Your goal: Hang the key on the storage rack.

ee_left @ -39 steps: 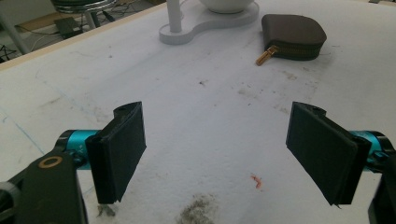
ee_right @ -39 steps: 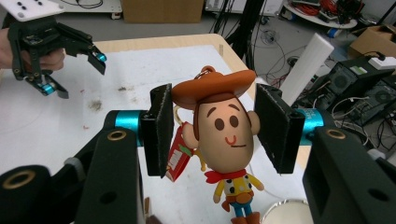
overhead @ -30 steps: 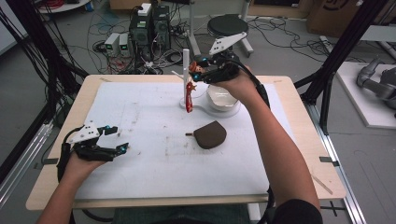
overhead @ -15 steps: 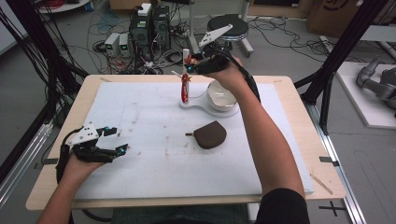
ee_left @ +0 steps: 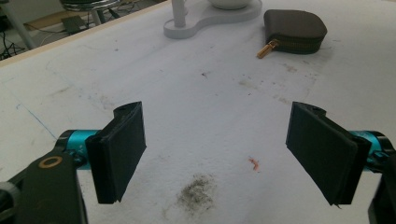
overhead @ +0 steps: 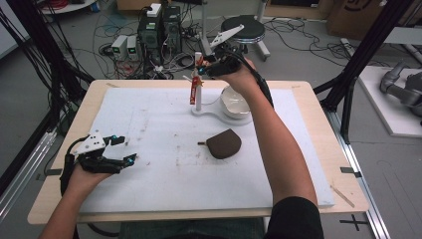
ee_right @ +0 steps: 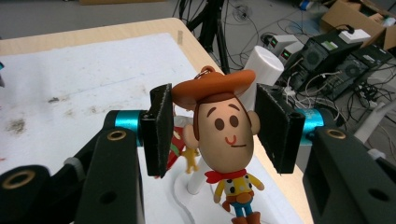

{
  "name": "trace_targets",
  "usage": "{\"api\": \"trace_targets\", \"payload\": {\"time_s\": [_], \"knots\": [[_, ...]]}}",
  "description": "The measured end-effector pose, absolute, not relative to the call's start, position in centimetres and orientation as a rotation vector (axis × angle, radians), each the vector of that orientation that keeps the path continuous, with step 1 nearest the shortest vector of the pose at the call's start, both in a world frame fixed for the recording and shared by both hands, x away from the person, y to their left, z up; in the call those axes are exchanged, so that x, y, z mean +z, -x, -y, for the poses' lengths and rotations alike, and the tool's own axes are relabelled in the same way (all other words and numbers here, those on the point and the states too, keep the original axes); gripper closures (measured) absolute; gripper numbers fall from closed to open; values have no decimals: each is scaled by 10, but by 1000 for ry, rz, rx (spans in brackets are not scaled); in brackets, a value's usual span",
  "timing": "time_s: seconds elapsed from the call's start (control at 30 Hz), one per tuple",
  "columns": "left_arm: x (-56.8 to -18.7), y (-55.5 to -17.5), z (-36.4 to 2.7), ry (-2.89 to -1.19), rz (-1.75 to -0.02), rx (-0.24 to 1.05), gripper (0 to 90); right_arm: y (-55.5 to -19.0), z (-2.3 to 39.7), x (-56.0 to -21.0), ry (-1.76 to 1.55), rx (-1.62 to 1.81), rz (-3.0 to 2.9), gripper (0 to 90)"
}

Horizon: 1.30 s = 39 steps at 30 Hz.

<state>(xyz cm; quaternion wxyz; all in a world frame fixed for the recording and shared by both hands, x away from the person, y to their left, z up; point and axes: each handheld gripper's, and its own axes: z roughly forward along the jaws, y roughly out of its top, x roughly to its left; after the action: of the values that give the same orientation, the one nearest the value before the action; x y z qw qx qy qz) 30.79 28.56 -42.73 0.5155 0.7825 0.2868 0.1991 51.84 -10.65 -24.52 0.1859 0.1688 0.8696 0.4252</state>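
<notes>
Near the tabletop's (overhead: 149, 84) far edge the right tool (ee_right: 210, 128) seemingly pinches a cowboy figure's (ee_right: 226, 140) head, while the left tool (ee_left: 217, 149) rests spread near the left edge.

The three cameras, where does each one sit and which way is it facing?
High view: above the person's side, looking forward and down on the table; both forearms enter from below.
Left gripper view: rides the left tongs, looking across the mat at the brown pouch.
Right gripper view: rides the right tongs, facing a cowboy figure.
Shared: pouch, white stand.
</notes>
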Motion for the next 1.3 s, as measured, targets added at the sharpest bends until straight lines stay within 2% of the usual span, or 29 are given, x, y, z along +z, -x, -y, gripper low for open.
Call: {"api": "trace_targets", "payload": {"time_s": [0.2,0.27,0.33,0.43,1.3], "knots": [[-428,-308,-285,-1883,-687,474,198,-522,108,-247,-523,1178,-2440,488],[-428,-309,-285,-1886,-686,470,198,-522,108,-249,-538,1173,-2440,459],[-428,-309,-284,-1889,-683,467,198,-521,110,-248,-551,1198,-2403,376],[-428,-309,-283,-1891,-679,468,198,-516,116,-244,-555,1225,-2384,334],[-426,-331,-259,-1890,-628,412,198,-453,197,-260,-557,1344,-2316,259]]}}
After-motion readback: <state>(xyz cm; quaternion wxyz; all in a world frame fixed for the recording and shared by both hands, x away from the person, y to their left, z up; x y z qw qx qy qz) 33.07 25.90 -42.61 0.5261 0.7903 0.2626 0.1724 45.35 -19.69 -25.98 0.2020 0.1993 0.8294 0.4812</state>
